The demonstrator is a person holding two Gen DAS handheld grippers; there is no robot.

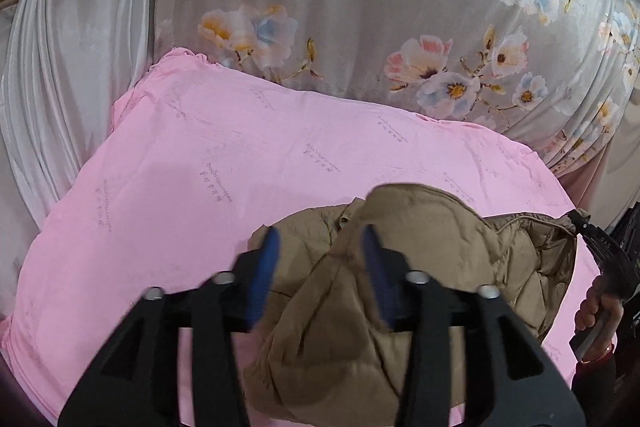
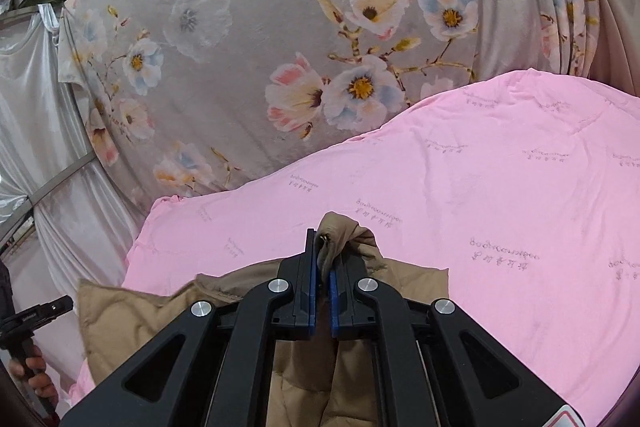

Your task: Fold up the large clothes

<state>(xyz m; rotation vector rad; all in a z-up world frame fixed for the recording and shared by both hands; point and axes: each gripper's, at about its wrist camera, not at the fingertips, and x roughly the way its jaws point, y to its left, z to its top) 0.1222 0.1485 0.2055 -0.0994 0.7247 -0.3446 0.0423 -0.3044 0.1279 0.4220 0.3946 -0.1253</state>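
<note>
A tan quilted jacket (image 1: 420, 247) lies bunched on the pink sheet (image 1: 200, 167). In the left wrist view my left gripper (image 1: 323, 239) hovers over the jacket's near fold, open, its blue pads (image 1: 268, 267) apart and pressing on nothing. In the right wrist view my right gripper (image 2: 323, 255) is shut on a pinched edge of the jacket (image 2: 340, 227), which is lifted off the sheet while the rest of the garment (image 2: 132, 311) hangs and trails below. A hand (image 1: 600, 307) holding the right tool shows at the right edge of the left view.
The pink sheet (image 2: 500, 187) covers the work surface and stretches far to the right. A grey floral blanket (image 1: 360, 7) hangs behind it, and white curtains (image 1: 72, 67) hang at the left. A hand (image 2: 36, 375) on the left tool's handle shows at the lower left.
</note>
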